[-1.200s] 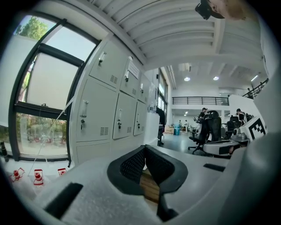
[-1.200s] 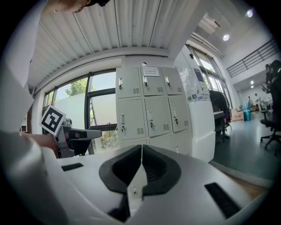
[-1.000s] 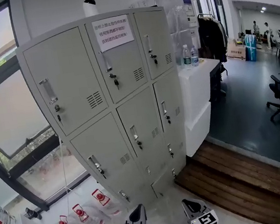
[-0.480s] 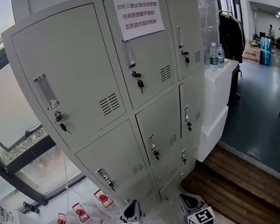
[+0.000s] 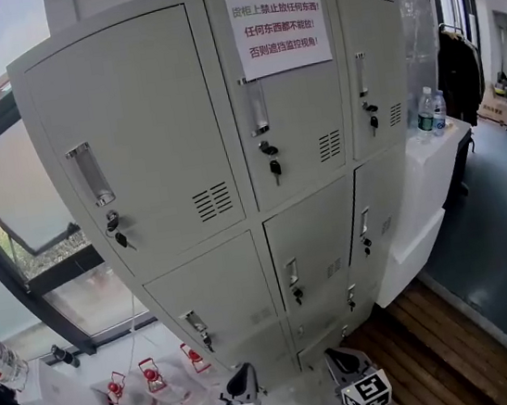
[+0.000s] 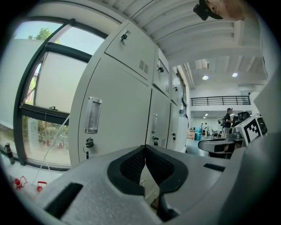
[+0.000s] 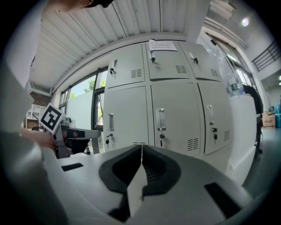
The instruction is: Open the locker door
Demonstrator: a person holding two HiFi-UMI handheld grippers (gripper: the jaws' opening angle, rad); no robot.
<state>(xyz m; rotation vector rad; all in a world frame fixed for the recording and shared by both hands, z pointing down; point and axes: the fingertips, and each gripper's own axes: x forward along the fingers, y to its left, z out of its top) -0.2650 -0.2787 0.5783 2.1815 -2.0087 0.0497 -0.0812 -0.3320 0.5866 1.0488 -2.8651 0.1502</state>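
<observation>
A grey metal locker (image 5: 234, 199) with three columns of doors fills the head view, all doors closed. The top middle door (image 5: 302, 115) carries a paper notice (image 5: 276, 19), a recessed handle (image 5: 257, 105) and a key (image 5: 271, 160). The top left door (image 5: 141, 138) has a handle (image 5: 89, 173) and a key (image 5: 116, 229) too. My left gripper (image 5: 243, 374) and right gripper (image 5: 337, 359) hang low at the bottom edge, short of the locker and touching nothing. The left gripper (image 6: 145, 147) is shut and empty. The right gripper (image 7: 141, 147) is shut and empty, facing the doors (image 7: 162, 118).
A white counter (image 5: 434, 153) with water bottles (image 5: 429, 111) adjoins the locker's right side. A wooden step (image 5: 452, 347) lies at the lower right. Red-capped bottles (image 5: 151, 374) sit on the floor at the lower left, below a large window (image 5: 8, 185).
The head view has come closer to the locker, which now looks larger and sits higher in the frame. Both grippers stay low at the bottom edge, still shut.
</observation>
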